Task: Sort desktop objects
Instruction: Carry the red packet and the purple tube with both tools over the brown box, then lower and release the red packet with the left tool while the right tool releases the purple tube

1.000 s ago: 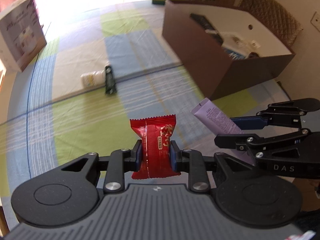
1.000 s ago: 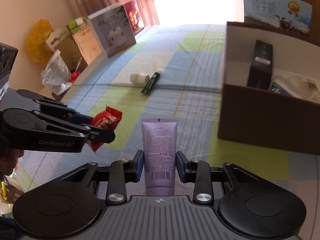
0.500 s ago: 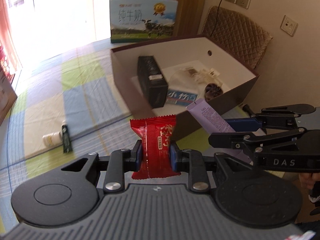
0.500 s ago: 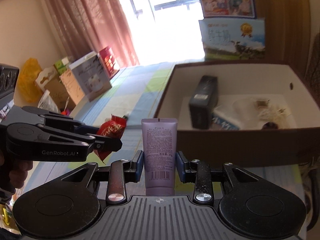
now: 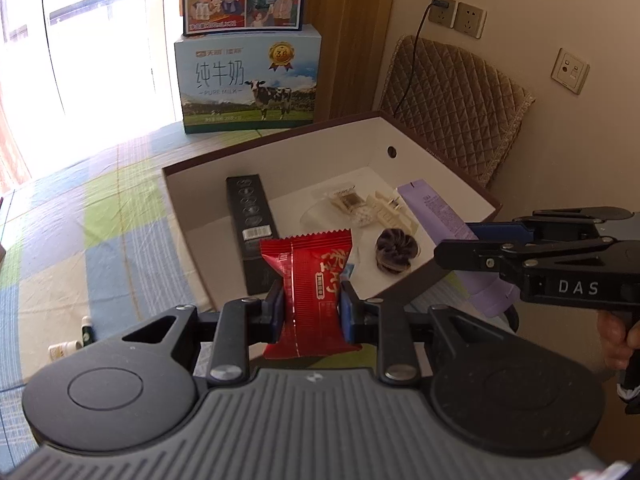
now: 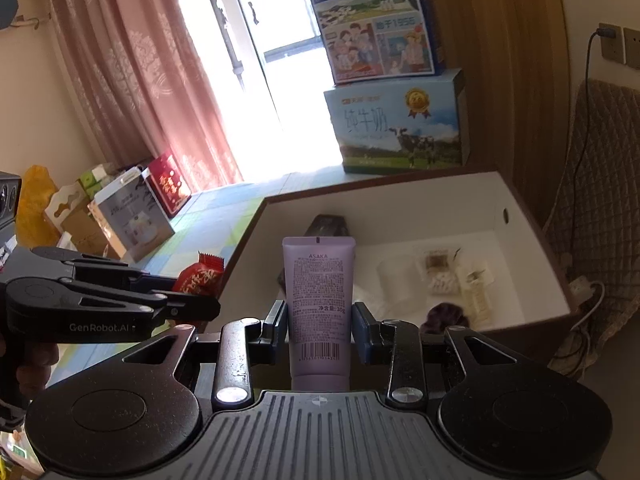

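The left hand-held gripper (image 5: 311,307) clamps a red snack packet (image 5: 310,292) before the open brown box (image 5: 416,148).

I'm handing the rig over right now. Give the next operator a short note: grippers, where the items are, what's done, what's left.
Left gripper: shut on the red foil snack packet, held near the box's front wall.
Right gripper: shut on the lilac plastic tube, its end over the open brown cardboard box.
Done: the box already holds a long black carton, clear packets and a dark scrunchie.
Left: release both items into the box, then fetch the small white bottle and dark green tube lying on the checked cloth.
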